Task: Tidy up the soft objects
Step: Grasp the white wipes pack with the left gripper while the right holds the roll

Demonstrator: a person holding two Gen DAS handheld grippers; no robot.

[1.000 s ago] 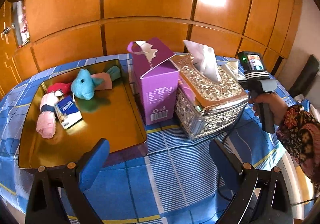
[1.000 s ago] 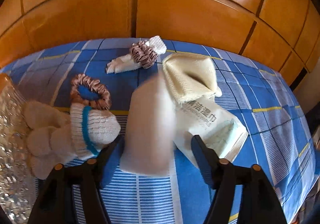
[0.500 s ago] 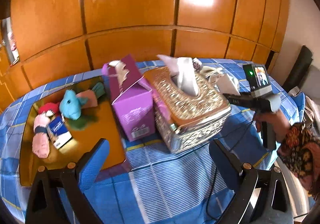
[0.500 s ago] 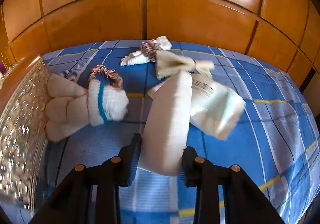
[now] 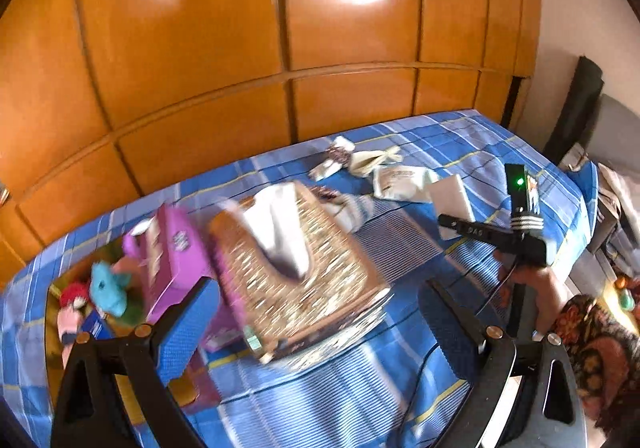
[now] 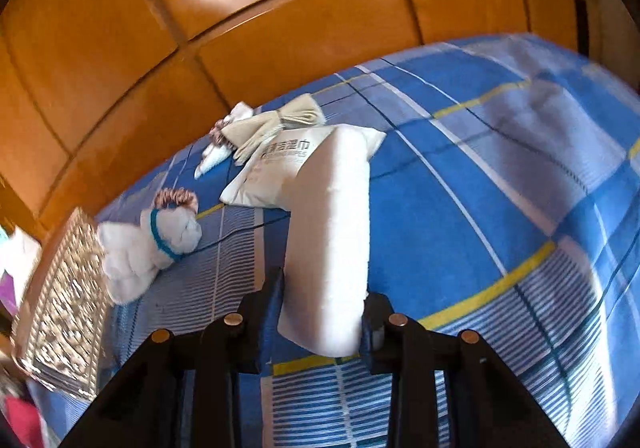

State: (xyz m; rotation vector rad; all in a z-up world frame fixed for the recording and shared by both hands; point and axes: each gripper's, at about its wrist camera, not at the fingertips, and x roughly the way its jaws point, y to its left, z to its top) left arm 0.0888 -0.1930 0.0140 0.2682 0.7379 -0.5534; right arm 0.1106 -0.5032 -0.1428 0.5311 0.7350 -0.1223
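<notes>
My right gripper (image 6: 324, 308) is shut on a white sponge block (image 6: 328, 232) and holds it above the blue checked cloth. It also shows in the left wrist view (image 5: 452, 224), at the right with the sponge (image 5: 454, 193). Beyond it lie a wet-wipes pack (image 6: 276, 163), a cream cloth (image 6: 276, 119), a rolled white sock with a blue band (image 6: 152, 244) and a brown scrunchie (image 6: 176, 197). My left gripper (image 5: 316, 332) is open and empty, above the table's front. A gold tray (image 5: 52, 348) at the left holds a teal plush (image 5: 108, 290) and pink items.
An ornate silver tissue box (image 5: 296, 272) and a purple carton (image 5: 168, 260) stand mid-table, between the tray and the loose soft things. Orange wooden cabinet panels (image 5: 280, 47) back the table. The table edge drops off at the right, near a dark chair (image 5: 576, 107).
My right gripper closed on the white sponge and lifted it, tilting to the right. My left gripper swung rightward and up, so the tray slid to the left of its view.
</notes>
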